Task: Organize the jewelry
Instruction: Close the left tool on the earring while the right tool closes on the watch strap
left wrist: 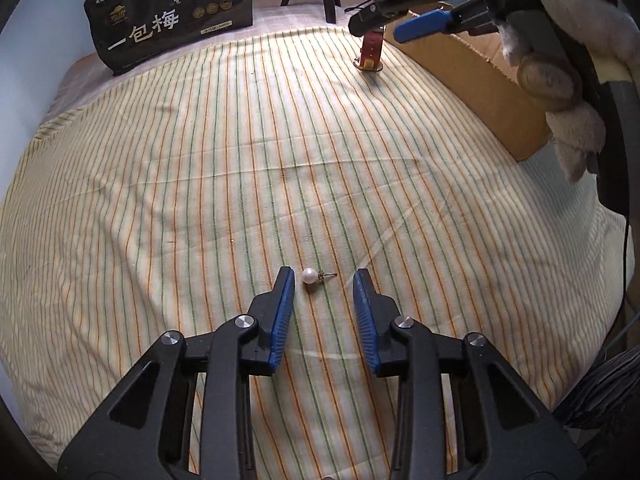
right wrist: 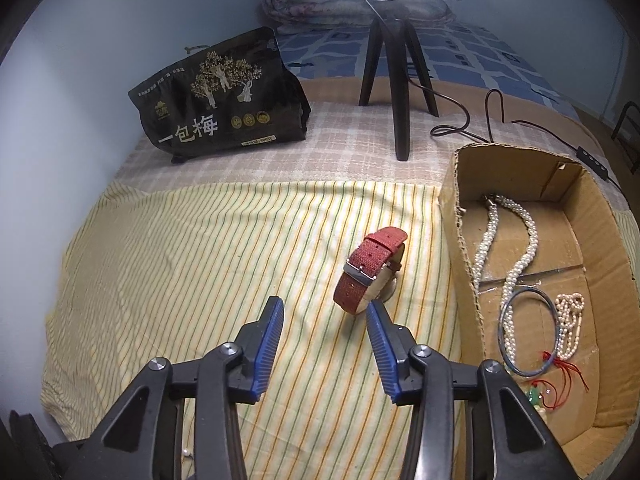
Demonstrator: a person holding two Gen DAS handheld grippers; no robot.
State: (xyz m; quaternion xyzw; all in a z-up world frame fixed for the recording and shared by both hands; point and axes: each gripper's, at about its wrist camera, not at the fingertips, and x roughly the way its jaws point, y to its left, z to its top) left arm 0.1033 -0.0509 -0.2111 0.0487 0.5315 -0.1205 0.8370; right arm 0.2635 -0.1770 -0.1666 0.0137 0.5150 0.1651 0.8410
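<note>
A pearl stud earring [left wrist: 310, 277] lies on the striped cloth [left wrist: 200, 184], between the tips of my open left gripper [left wrist: 325, 278], nearer its left finger. A red-strap watch [right wrist: 370, 270] stands on edge on the cloth, just ahead of the right fingertip of my open, empty right gripper [right wrist: 325, 305]. It also shows far off in the left wrist view [left wrist: 371, 49], under the right gripper [left wrist: 384, 20]. A cardboard box [right wrist: 452, 216] to the right holds a pearl necklace [right wrist: 516, 240], a blue bangle [right wrist: 528, 328], a pearl bracelet [right wrist: 570, 320] and a red-corded charm [right wrist: 560, 376].
A black snack bag [right wrist: 216, 100] stands at the back left by the wall. A black tripod [right wrist: 396, 76] with a cable [right wrist: 472, 120] stands behind the cloth. The box's side [left wrist: 472, 80] borders the cloth at right in the left wrist view.
</note>
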